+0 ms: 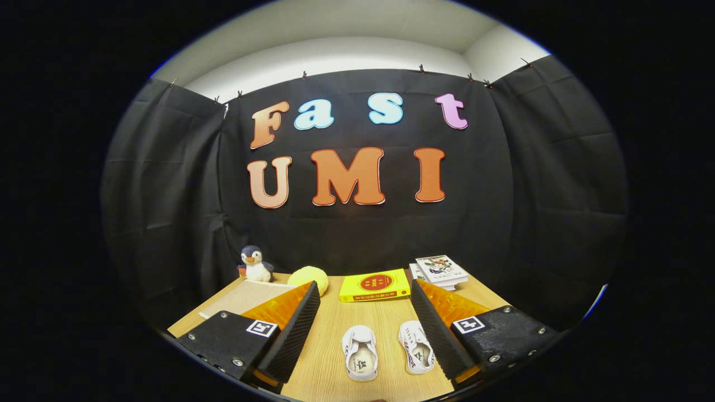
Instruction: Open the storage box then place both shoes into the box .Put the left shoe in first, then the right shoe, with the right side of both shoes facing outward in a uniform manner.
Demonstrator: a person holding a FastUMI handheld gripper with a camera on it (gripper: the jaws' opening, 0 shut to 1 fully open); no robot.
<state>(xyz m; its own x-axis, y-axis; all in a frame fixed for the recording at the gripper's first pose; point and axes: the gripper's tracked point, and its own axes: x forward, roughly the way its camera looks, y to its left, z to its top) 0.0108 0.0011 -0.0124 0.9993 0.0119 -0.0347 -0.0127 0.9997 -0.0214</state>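
1. Behind the left finger, a flat pale panel point(254, 295) lies on the bench point(329, 352); I cannot tell whether it is the storage box or its lid, so the box's state is unclear.
2. A plush penguin point(255, 263) and a yellow soft ball point(308, 277) sit at the bench's far edge, apart from the task.
3. The gripper point(366, 329) hangs above the bench with its jaws wide apart, holding nothing.
4. Two small white shoes lie on the bench between the fingers, soles down, openings up: one shoe point(360, 353) toward the left finger, the other shoe point(416, 346) just beside the right finger.
5. Beyond them rest a yellow book point(375, 285) and a stack of books point(438, 272).
6. Judgement: nothing appears done yet. Opening the box and placing both shoes, left first, all remain.
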